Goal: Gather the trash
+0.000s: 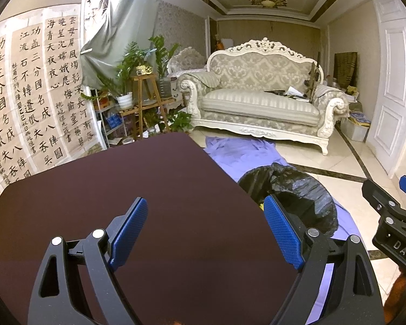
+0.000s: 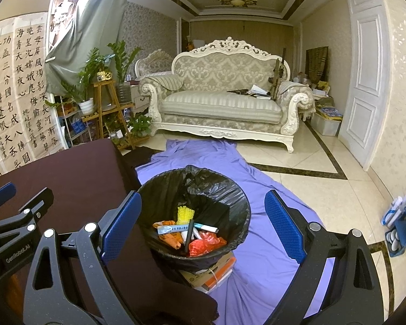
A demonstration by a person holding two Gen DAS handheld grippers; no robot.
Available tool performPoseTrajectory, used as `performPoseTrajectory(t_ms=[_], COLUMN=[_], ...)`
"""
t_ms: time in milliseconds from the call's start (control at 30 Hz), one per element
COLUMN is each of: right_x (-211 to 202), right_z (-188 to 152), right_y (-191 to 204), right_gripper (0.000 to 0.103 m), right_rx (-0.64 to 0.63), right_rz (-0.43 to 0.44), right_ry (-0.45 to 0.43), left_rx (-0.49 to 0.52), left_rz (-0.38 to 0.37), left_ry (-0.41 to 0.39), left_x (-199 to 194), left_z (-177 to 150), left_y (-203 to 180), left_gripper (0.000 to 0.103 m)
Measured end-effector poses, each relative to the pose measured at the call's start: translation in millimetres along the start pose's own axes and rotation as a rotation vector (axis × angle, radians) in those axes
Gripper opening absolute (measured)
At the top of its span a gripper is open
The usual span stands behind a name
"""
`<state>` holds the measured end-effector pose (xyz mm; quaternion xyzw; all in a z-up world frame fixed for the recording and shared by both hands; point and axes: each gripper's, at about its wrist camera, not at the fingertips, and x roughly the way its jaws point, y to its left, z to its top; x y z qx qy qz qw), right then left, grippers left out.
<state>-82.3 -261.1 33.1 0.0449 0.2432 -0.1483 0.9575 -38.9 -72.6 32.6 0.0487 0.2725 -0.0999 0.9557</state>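
Observation:
A trash bin lined with a black bag (image 2: pixel 230 197) stands on the floor beside a dark brown table (image 2: pixel 75 187). Inside lies trash: a yellow comb-like piece (image 2: pixel 185 213), orange and red wrappers (image 2: pixel 205 245), a black pen (image 2: pixel 189 234) and a white marker. My right gripper (image 2: pixel 203 226) hovers above the bin, open, nothing between its blue pads (image 2: pixel 284 227). My left gripper (image 1: pixel 205 233) is open over the bare table (image 1: pixel 121 178), holding nothing. In the left wrist view the bin's bag (image 1: pixel 297 187) shows past the table's right edge.
A purple sheet (image 2: pixel 270 184) covers the floor under the bin, which rests on stacked boxes (image 2: pixel 211 273). An ornate sofa (image 2: pixel 224 103), a plant stand (image 2: pixel 108 108), calligraphy sheets (image 2: pixel 21 81) and a white door (image 2: pixel 365 81) ring the room. A blue pouch (image 2: pixel 403 224) lies at the right.

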Motion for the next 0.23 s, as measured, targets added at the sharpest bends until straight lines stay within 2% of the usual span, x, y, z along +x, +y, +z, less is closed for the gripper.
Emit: performPoseTrajectory(t_ms=[233], right_x=[13.2], right_z=[0.7], right_y=[24.2], right_gripper=[0.090], right_rx=[-0.048], right_rz=[0.034], right_ry=[0.022], left_rx=[-0.061], left_rz=[0.041], left_ry=[0.047], left_x=[14.6], left_z=[-4.9], left_y=[30.7], left_gripper=[0.085])
